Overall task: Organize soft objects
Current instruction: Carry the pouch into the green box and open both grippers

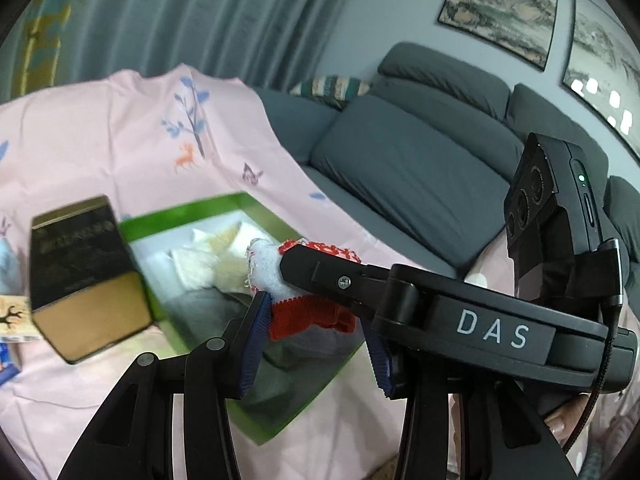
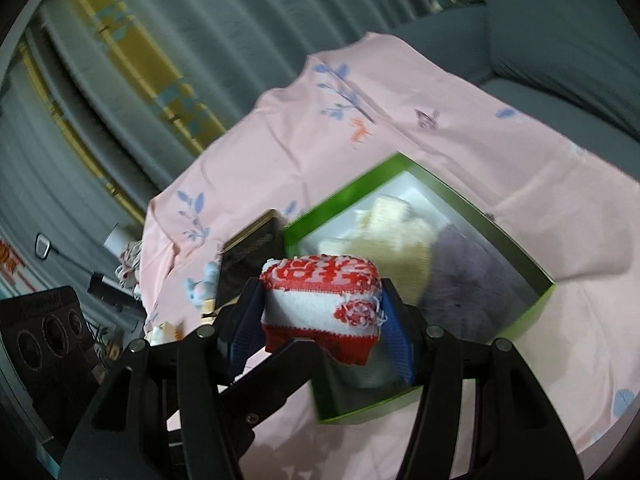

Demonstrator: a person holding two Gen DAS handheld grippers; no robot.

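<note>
Left wrist view is taken up at far left by a black and gold box (image 1: 86, 276), seen standing on the pink printed cloth (image 1: 120, 140) just beside the green tray (image 1: 260, 210). Cream folded cloths (image 1: 212, 256) and a grey cloth (image 1: 200, 304) are seen lying inside the tray. The left gripper (image 1: 316, 344) is held low over the tray's near half, its blue-padded fingers (image 1: 252, 344) spread wide apart, and nothing is pressed between them. Across its right finger the right gripper (image 1: 276, 276) is reached in from the right, angled toward the tray, and a red and white knitted cloth (image 1: 312, 316) is clamped at its tip, hanging above the tray between the left gripper's fingers. A grey sofa (image 1: 420, 168) is seen behind, with two framed paintings (image 1: 500, 12) on the wall above it.

Right wrist view shows a dark speaker-like device (image 2: 44, 336) at lower left, beyond the cloth's edge. The black and gold box (image 2: 252, 252) is seen touching the tray's left side. At centre the knitted cloth (image 2: 320, 304) is squeezed between the right gripper's (image 2: 320, 332) blue pads (image 2: 396, 336), folded into a thick bundle and held over the near corner of the green tray (image 2: 460, 208). One black finger of the left gripper (image 2: 272, 376) is seen crossing beneath the bundle. Inside the tray, cream cloths (image 2: 400, 236) and a fluffy lilac cloth (image 2: 468, 280) are seen further right.
</note>
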